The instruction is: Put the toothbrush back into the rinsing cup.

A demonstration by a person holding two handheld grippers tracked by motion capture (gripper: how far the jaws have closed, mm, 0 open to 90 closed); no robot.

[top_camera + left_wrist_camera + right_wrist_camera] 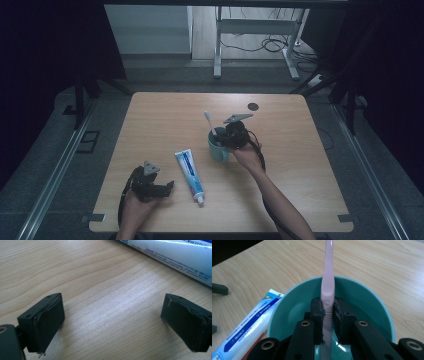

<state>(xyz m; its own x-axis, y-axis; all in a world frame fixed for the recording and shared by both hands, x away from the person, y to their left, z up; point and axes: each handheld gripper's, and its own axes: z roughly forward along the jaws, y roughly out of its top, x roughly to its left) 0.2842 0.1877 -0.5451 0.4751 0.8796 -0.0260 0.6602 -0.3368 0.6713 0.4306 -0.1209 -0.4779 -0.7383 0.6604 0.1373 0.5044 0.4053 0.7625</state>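
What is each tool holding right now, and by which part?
Right tool grips the pink toothbrush by its handle, over the teal cup. Left tool holds nothing.

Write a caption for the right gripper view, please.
Right gripper lowering a pale pink plastic toothbrush into a teal cup.

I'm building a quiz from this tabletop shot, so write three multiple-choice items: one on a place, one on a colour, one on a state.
1. Where does the white and blue toothpaste tube lie?
A. inside the cup
B. flat on the light wooden table
C. on the floor
2. What colour is the round cup?
A. teal
B. red
C. yellow
3. How stands the right hand-held gripper?
A. wide open
B. shut on the pale pink toothbrush
C. shut on the tube

B: the tube rests on the wood between both hands.
A: its rim shows teal.
B: both pads clamp the handle over the cup.
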